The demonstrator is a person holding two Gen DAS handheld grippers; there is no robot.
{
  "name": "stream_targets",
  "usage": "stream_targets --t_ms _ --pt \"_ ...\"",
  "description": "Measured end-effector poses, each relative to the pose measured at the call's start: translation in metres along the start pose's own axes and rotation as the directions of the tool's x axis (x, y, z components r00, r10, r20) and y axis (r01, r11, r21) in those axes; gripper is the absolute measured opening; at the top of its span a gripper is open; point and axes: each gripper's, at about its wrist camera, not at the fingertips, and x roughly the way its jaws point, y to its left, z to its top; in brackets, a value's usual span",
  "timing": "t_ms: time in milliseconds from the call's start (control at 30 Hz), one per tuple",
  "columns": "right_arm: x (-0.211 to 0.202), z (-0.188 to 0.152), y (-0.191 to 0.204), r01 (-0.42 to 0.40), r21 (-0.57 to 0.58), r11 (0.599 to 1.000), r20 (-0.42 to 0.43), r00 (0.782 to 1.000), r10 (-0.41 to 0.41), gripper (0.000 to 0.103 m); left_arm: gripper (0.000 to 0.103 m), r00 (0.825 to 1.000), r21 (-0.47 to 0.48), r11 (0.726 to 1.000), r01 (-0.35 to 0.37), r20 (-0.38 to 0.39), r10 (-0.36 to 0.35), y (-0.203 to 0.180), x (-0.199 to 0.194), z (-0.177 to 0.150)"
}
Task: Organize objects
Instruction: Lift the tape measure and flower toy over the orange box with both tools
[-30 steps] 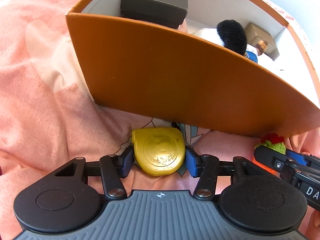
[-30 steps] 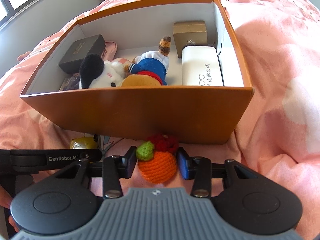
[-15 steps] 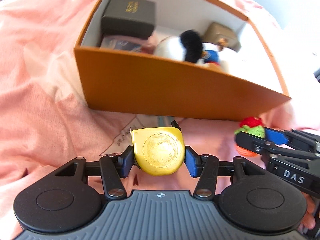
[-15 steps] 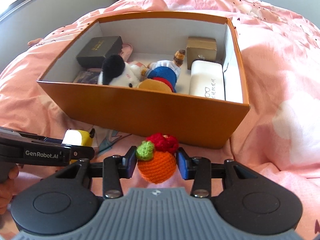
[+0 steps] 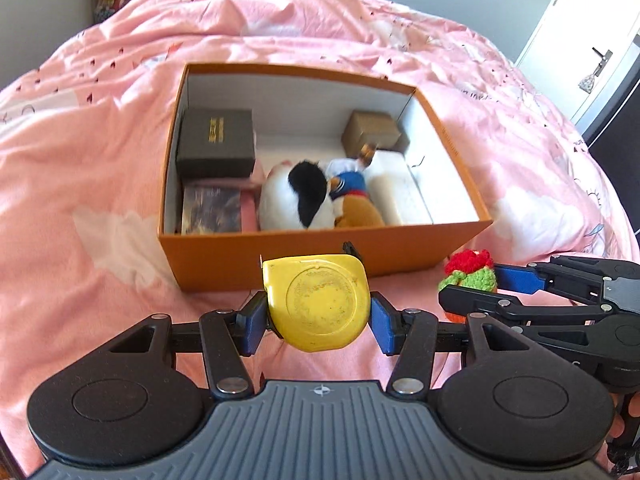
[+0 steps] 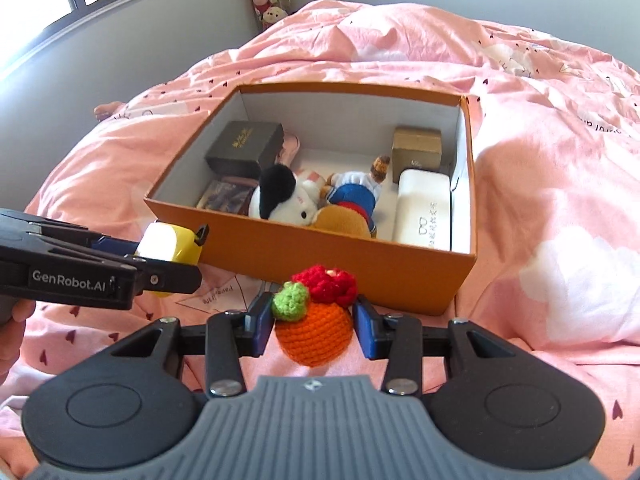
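Left gripper [image 5: 318, 314]: jaws clamped on yellow tape measure [image 5: 318, 304], held in air just in front of box's near wall, above bed.
Tape measure: flat round face up twd camera, blue pads [image 5: 252, 320] pressing both sides; black tab at its far edge.
Orange box [image 5: 280, 258]: open top, sits on pink bedspread [image 5: 80, 168], beyond both grippers.
Box, left side: dark gift box [image 5: 216, 144] w/ gold lettering at far left corner; book/card w/ dark printed cover [image 5: 212, 208] nearer, below it.
Box, middle: black-and-white plush [image 5: 298, 200] lying down; doll in blue-and-white outfit [image 6: 356, 196] touching it on the right.
Box, right side: brown small box [image 6: 417, 148] at far right corner; white glasses case [image 6: 424, 214] in front of it, along right wall.
Right gripper [image 6: 314, 330]: jaws closed on crocheted orange fruit [image 6: 314, 336], red & green knit bits on top; held in front of box's near wall, right of left gripper.
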Motion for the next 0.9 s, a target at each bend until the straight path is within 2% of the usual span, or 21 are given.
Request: stream_targets --t_ms 233,467,733,900 --pt "-0.027 0.020 -0.002 -0.034 0.000 0.999 0.052 0.998 0.034 0.044 0.061 0.999 0.050 0.999 -0.005 0.048 0.003 -0.012 -0.016 0.017" --pt "-0.041 0.046 0.005 -0.011 -0.091 0.996 0.117 0.993 0.021 0.044 0.060 0.995 0.089 0.996 0.019 0.091 -0.027 -0.013 -0.021 0.043" --pt "-0.035 0.090 -0.005 -0.042 -0.089 0.995 0.154 0.986 0.055 0.044 0.060 0.988 0.130 0.990 0.056 0.136 -0.074 -0.006 -0.017 0.087" --pt "-0.013 0.123 -0.019 -0.095 -0.066 0.993 0.133 0.986 0.103 0.044 0.061 0.990 0.190 0.979 0.077 0.103 -0.098 -0.002 0.007 0.117"
